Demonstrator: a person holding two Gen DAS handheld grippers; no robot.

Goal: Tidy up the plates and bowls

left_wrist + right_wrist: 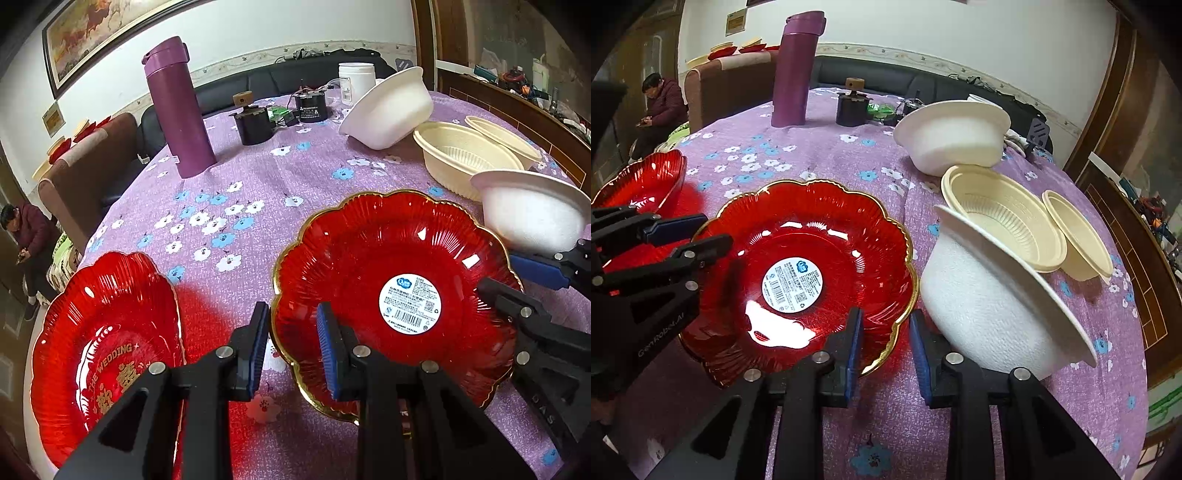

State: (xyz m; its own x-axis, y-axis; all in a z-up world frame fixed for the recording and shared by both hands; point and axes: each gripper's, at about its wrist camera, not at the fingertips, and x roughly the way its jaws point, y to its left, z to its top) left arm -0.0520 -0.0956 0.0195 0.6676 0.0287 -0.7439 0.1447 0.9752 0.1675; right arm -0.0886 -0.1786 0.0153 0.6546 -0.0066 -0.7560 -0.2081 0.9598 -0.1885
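A red scalloped plate (388,258) with a gold rim and a white label lies on the purple flowered cloth between both grippers. My left gripper (293,347) straddles its left rim, one pad outside and one on the inner face, and looks shut on it. On the opposite side my right gripper (886,350) has the plate's (812,240) rim between its pads, with cloth showing beside the rim, so it is open. Another red plate (103,350) with gold lettering lies to the left. A white bowl (997,302) leans tilted just right of my right gripper.
Two nested-looking cream bowls (1004,221) and a smaller one (1078,236) sit beyond the white bowl, another white bowl (953,136) leans further back. A purple flask (177,107) and a dark jar (255,125) stand at the back. A person (26,240) sits past the table's left edge.
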